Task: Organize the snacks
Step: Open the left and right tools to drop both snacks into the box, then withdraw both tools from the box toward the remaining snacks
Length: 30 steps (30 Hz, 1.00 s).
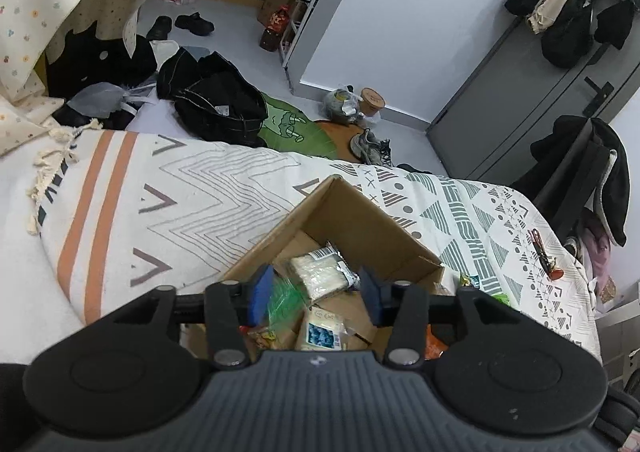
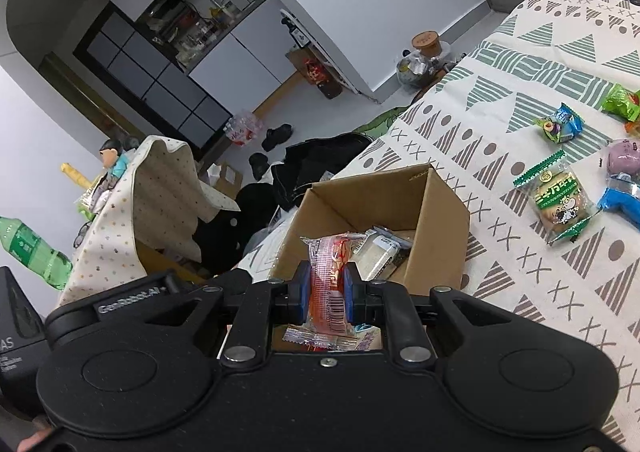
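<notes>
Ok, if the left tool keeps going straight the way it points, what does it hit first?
Probably the pale clear-wrapped snack packet lying in the open cardboard box. The left tool is open and empty above the box; depth is hard to judge.

Both wrist views close above one shared cardboard box (image 1: 360,220), angled downward

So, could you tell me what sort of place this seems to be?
Most likely a small lived-in flat or studio: a patterned bedspread under the snack box, coats hung on a door, shoes on the floor, and kitchen shelves beyond.
</notes>
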Available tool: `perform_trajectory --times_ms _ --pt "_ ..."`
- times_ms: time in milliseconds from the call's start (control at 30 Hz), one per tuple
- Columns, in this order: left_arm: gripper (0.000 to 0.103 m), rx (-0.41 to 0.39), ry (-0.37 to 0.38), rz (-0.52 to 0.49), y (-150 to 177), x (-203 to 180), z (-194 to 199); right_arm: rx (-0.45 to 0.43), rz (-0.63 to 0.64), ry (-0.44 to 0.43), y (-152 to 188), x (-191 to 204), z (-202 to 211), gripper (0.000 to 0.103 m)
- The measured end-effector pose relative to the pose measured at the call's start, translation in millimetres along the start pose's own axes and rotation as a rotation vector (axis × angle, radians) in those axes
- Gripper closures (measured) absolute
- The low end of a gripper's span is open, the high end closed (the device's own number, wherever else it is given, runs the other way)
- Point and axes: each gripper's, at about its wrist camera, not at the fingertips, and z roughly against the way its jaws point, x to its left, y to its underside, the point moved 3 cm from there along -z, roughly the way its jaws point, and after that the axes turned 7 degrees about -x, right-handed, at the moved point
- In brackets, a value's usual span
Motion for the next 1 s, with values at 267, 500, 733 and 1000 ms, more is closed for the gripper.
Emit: perform_trajectory --times_ms 267,500,733,1000 --pt "0.027 -0.001 -0.025 -0.030 2 4 5 -0.016 0.033 0.058 -1 1 14 0.050" --pt "0.021 0.029 -0.013 -0.052 5 4 17 -0.012 0.087 0.122 -1 -4 31 0.047" --pt "0.003 -0.012 0.022 -0.109 9 -9 37 -0.052 0.133 0.215 -14 -6 57 0.037" --pt "0.000 -0.041 0.052 -0.143 15 -34 52 -0.081 0.225 0.272 -17 -14 98 0.023"
